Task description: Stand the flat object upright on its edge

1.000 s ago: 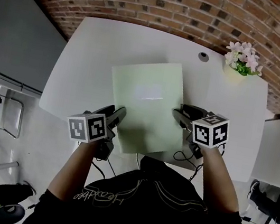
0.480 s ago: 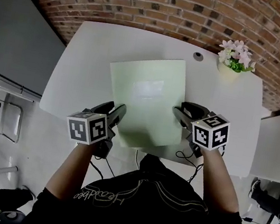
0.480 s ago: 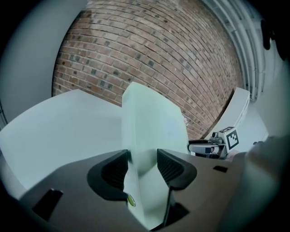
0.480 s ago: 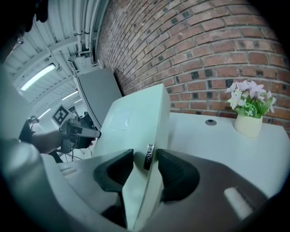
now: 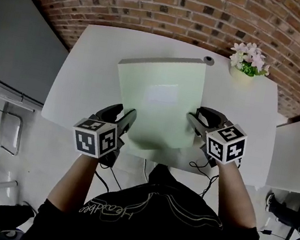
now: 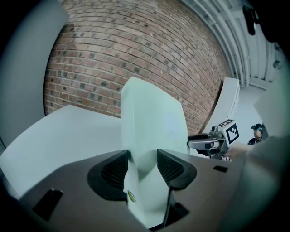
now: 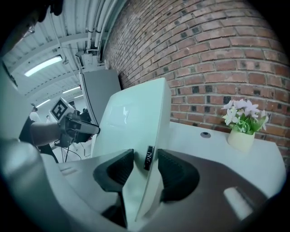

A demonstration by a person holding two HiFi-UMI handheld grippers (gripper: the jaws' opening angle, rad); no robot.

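A pale green flat panel (image 5: 159, 98) is lifted off the white table (image 5: 90, 66) and tilted up, its grey far edge highest. My left gripper (image 5: 122, 116) is shut on its near left edge. My right gripper (image 5: 195, 117) is shut on its near right edge. In the left gripper view the panel (image 6: 152, 122) rises between the pads of that gripper (image 6: 142, 163), and the other gripper (image 6: 210, 142) shows beyond it. In the right gripper view the panel (image 7: 136, 113) stands nearly on edge in that gripper (image 7: 145, 165), with the left gripper (image 7: 77, 127) behind it.
A small pot of pink and white flowers (image 5: 247, 62) stands at the table's far right, next to a round cable hole (image 5: 209, 59). A brick wall (image 5: 176, 6) runs behind the table. Cables (image 5: 196, 166) hang at the near edge. A second white table (image 5: 298, 160) stands to the right.
Both grippers have risen with the panel. It has tipped steeper: its far edge has lifted toward the wall and its grey edge now shows.
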